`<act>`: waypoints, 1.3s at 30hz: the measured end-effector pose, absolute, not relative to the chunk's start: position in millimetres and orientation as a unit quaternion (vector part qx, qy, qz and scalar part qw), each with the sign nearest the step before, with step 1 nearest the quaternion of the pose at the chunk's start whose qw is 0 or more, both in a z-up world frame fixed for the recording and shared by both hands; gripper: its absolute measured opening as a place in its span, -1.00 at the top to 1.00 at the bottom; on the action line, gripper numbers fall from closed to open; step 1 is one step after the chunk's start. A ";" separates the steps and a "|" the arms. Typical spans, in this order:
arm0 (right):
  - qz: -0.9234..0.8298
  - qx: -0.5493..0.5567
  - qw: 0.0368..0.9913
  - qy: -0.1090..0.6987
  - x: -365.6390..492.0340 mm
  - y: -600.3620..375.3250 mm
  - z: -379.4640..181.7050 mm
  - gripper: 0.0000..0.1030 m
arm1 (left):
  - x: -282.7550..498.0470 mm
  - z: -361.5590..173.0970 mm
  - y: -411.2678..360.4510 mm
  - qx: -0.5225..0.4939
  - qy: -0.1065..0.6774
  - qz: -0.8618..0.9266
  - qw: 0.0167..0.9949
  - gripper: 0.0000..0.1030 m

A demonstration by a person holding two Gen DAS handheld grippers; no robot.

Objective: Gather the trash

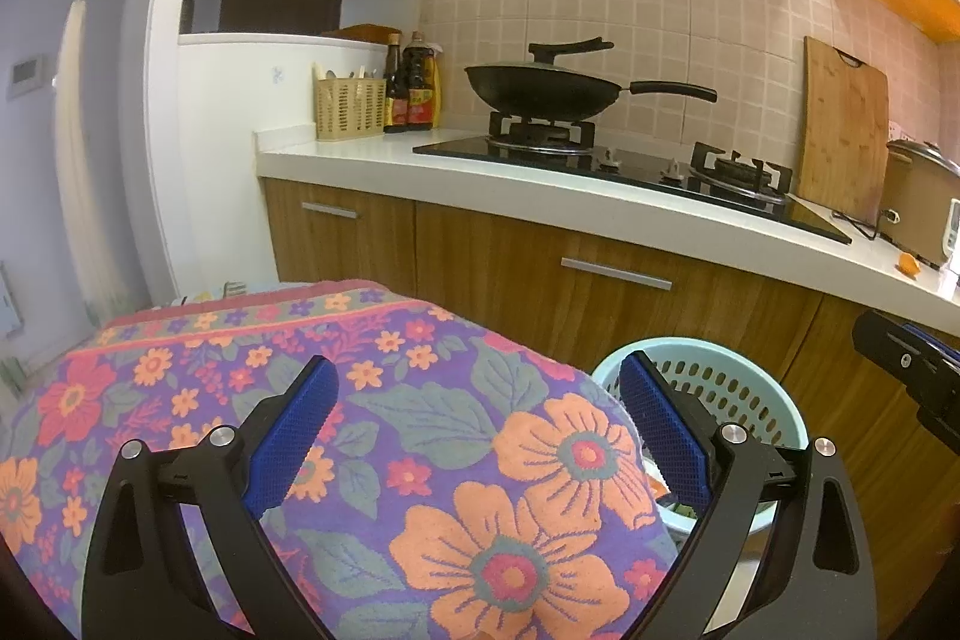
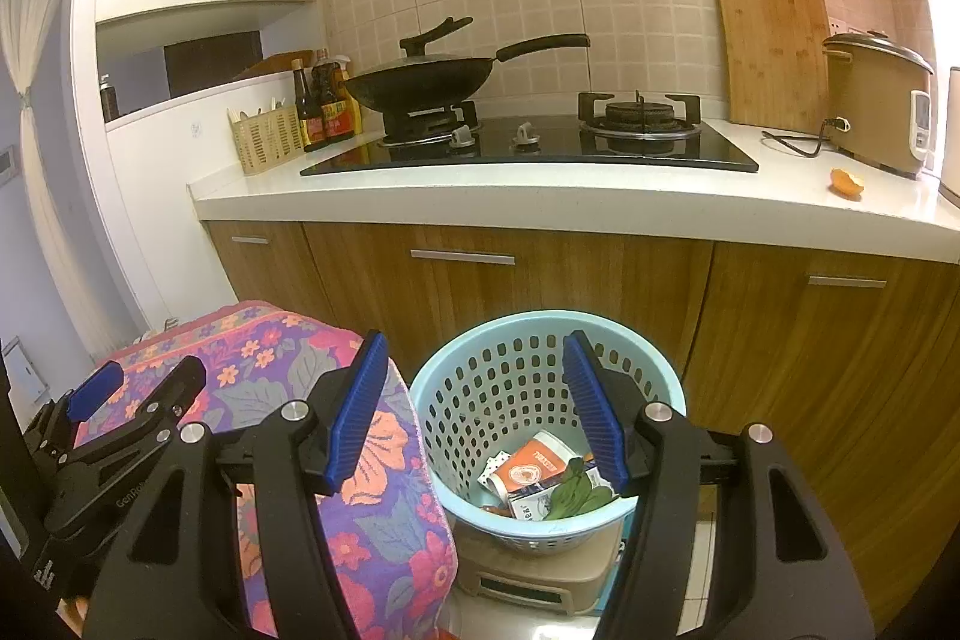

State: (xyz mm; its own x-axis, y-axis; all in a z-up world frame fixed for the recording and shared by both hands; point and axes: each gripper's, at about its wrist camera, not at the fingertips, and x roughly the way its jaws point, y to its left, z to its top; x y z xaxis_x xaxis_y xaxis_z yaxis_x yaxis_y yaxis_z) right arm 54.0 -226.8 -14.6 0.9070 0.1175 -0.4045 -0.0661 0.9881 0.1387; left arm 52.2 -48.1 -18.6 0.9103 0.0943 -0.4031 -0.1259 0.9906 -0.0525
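A light blue perforated basket [image 2: 654,376] stands on the floor before the wooden cabinets; it also shows in the left wrist view [image 1: 750,388]. Inside it lie an orange-and-white paper cup [image 2: 531,466], a small carton [image 2: 531,508] and green leaves [image 2: 576,493]. An orange peel [image 2: 847,182] lies on the white counter at the right, also seen in the left wrist view [image 1: 908,264]. My right gripper [image 2: 474,400] is open and empty above the basket. My left gripper [image 1: 477,418] is open and empty over a floral towel [image 1: 420,430].
The floral towel [image 2: 384,460] covers a bulky object left of the basket. The counter [image 2: 540,196] holds a gas hob with a black wok [image 2: 426,85], sauce bottles [image 2: 324,109], a utensil basket [image 2: 267,139], a cutting board [image 2: 774,40] and a rice cooker [image 2: 879,100]. A box [image 2: 540,574] sits under the basket.
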 end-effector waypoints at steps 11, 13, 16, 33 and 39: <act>0.049 0.062 0.974 0.212 54.6 -228.1 -15.1 -0.11 | 52.2 -18.7 -48.0 -0.039 0.204 0.057 0.977 -0.79; 0.049 0.062 0.974 0.212 54.7 -228.3 -14.9 -0.11 | 52.5 -18.8 -48.5 -0.039 0.204 0.057 0.977 -0.79; 0.049 0.062 0.974 0.212 54.7 -228.2 -15.0 -0.11 | 52.2 -18.7 -48.1 -0.039 0.204 0.057 0.976 -0.79; 0.048 0.065 0.974 0.212 54.0 -230.8 -17.3 -0.11 | 52.4 -19.1 -48.7 -0.040 0.204 0.060 0.976 -0.79; 0.048 0.064 0.974 0.211 54.0 -230.6 -16.9 -0.11 | 52.2 -19.5 -46.2 -0.041 0.205 0.065 0.976 -0.79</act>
